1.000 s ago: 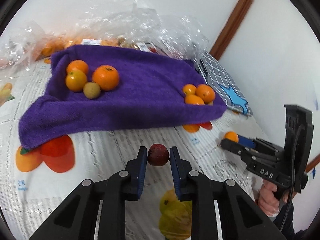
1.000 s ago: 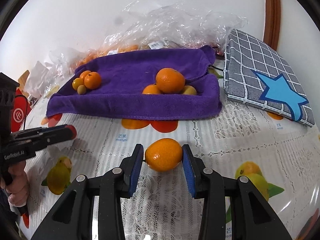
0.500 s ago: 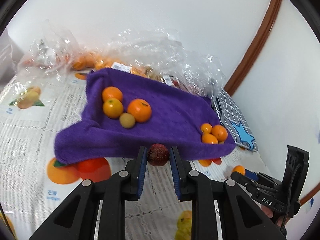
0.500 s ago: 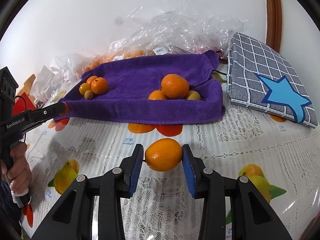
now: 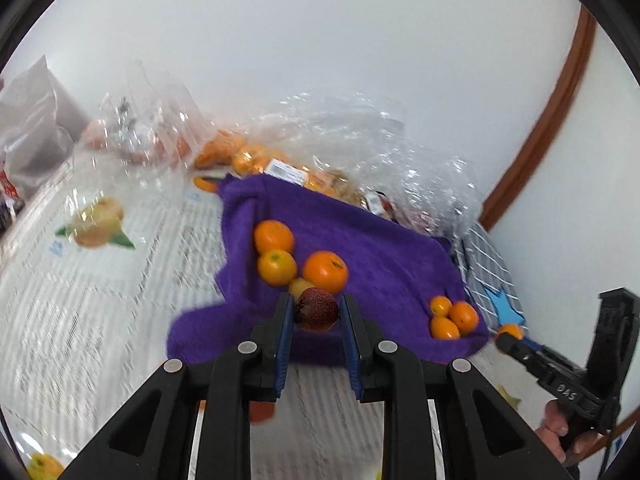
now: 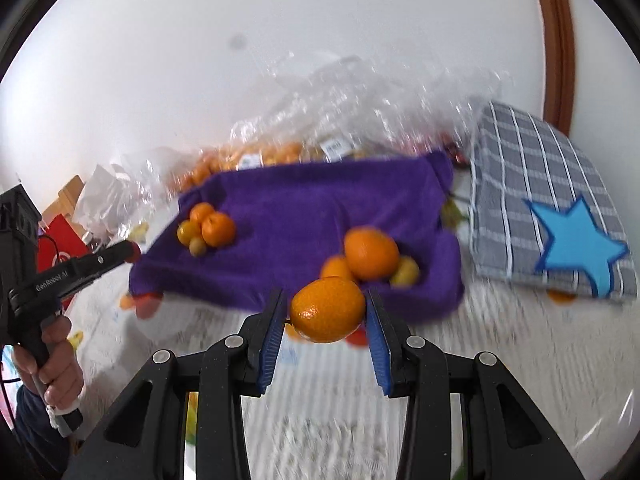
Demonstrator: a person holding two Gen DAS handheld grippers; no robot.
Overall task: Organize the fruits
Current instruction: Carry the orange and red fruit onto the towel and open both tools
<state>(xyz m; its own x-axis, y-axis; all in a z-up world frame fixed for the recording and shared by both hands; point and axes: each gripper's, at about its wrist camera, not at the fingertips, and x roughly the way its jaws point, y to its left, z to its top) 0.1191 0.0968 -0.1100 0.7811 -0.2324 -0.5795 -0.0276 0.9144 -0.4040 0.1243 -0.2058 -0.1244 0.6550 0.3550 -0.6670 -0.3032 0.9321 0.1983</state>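
My left gripper (image 5: 316,314) is shut on a dark red lychee (image 5: 317,309) and holds it over the near edge of the purple towel (image 5: 372,248), just in front of a group of oranges (image 5: 324,271). My right gripper (image 6: 326,310) is shut on an orange (image 6: 327,309) and holds it above the tablecloth, at the towel's (image 6: 304,220) near edge, in front of a second fruit group (image 6: 370,253). The left gripper also shows at the left of the right wrist view (image 6: 130,251). The right gripper shows at the right of the left wrist view (image 5: 505,340).
Clear plastic bags of fruit (image 5: 320,152) lie behind the towel against the white wall. A grey checked cushion with a blue star (image 6: 552,216) lies right of the towel. The table carries a lace cloth with fruit prints (image 5: 96,224). A red box (image 6: 60,248) stands at far left.
Both grippers have risen and moved forward toward the towel with their fruit still held. The left one now reaches over the towel's near edge.
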